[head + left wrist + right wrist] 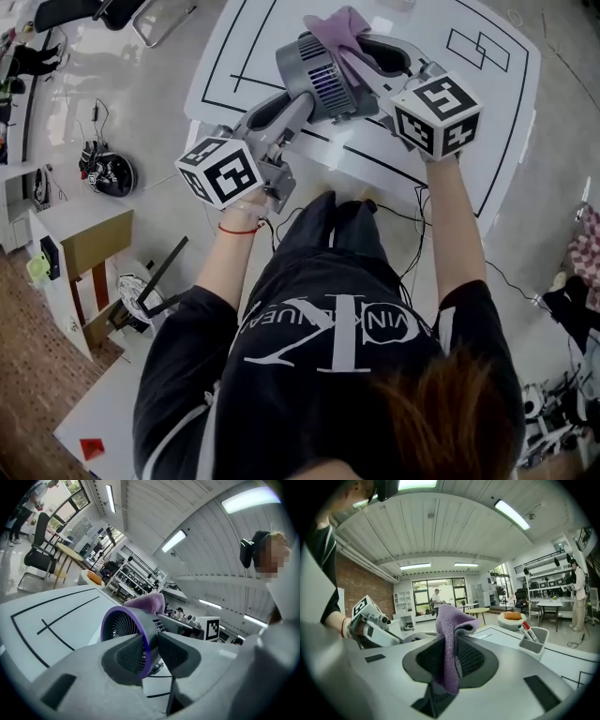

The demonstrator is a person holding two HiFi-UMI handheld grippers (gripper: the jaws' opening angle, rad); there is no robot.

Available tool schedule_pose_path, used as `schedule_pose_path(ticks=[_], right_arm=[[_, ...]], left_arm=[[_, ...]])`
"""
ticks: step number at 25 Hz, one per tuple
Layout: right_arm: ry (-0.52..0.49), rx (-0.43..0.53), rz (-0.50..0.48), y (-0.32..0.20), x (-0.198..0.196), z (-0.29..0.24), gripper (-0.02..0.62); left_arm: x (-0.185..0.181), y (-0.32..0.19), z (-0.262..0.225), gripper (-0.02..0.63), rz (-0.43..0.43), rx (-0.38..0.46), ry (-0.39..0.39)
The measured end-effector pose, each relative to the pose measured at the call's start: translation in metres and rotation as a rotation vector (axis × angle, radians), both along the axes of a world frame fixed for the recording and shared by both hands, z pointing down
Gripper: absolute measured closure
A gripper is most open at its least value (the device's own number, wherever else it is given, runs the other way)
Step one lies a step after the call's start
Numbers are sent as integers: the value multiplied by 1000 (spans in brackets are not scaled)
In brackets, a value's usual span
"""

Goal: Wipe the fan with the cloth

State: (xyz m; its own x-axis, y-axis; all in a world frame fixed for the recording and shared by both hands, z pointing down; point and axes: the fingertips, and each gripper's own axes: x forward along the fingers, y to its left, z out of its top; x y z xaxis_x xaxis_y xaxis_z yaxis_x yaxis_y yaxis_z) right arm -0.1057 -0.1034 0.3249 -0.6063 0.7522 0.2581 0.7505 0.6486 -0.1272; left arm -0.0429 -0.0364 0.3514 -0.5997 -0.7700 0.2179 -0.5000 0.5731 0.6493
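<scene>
White lined surface (502, 112) below; left claw (152, 645) clamped on fan (327, 84) rim; right claw (452, 663) pinching purple cloth (339, 28) draped over fan top, hiding fan's far side.

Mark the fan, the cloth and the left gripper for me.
fan (121, 629), left gripper view, front grille.
cloth (448, 644), right gripper view, fold between the jaws.
left gripper (151, 652), left gripper view, midway between fingertips.

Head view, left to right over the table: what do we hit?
left gripper → fan → right gripper; the cloth overlaps the fan, so it is left unplaced.
</scene>
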Motion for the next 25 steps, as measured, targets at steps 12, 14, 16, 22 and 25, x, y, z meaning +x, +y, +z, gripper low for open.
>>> schedule_pose_path(ticks=[12,14,16,22,25], right_arm=[[76,139,15,32,-30,41,526],[117,156,12,29,-30,58,526],[156,143,17,24,-28,68,528],[238,148,45,10,-11,79,528],[281,144,64,4,2,83,528]], left_arm=[[6,36,9,483,-59,37,47],[4,40,15,479,-74,47,70],[3,42,19,477,-83,60,86],[3,41,17,476,-80,61,84],[3,41,15,477,-74,59,80]])
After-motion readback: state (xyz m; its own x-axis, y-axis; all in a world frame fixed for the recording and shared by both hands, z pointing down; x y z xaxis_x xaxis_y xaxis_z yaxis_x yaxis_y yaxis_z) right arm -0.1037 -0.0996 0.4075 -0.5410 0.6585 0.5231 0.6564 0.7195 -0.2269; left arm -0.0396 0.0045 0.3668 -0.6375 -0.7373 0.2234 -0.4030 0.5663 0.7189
